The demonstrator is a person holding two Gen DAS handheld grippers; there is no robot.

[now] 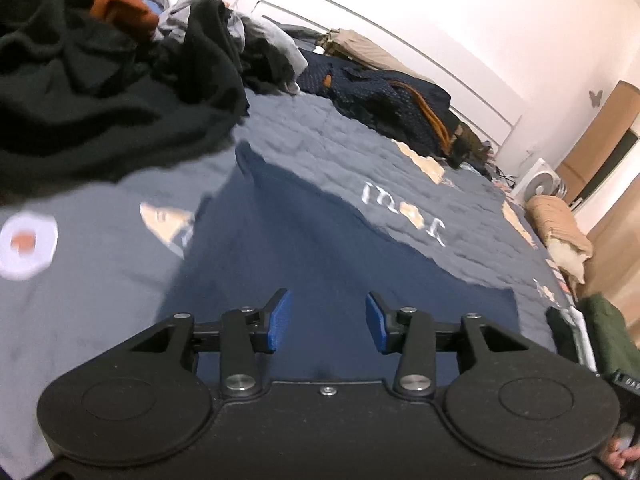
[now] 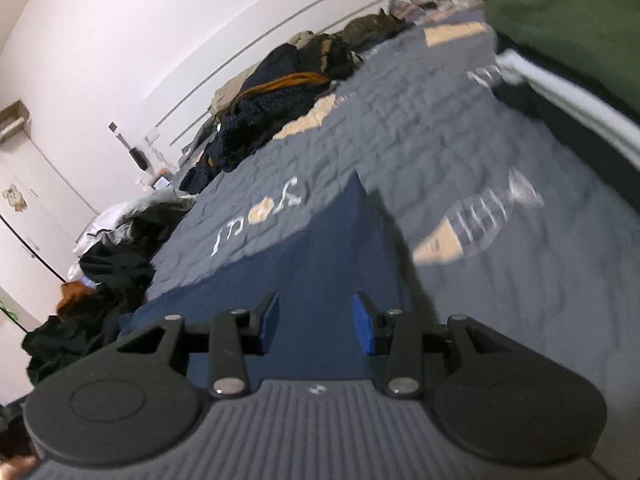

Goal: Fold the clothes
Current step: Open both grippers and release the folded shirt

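A dark blue garment (image 1: 320,248) lies flat on the grey quilted bedspread (image 1: 360,148); in the right wrist view the same blue garment (image 2: 320,256) spreads under the fingers. My left gripper (image 1: 327,322) hovers over the blue cloth, open, with nothing between its blue pads. My right gripper (image 2: 315,322) is also open above the cloth, its pads empty. A folded edge of the blue garment runs to a point ahead of each gripper.
A heap of black, white and rust clothes (image 1: 100,60) sits at the left. Dark navy clothes (image 1: 384,96) lie along the white headboard. A green garment (image 2: 568,20) lies on a folded pile at the right. A fan (image 1: 540,184) and a tan cushion (image 1: 560,220) stand beyond the bed.
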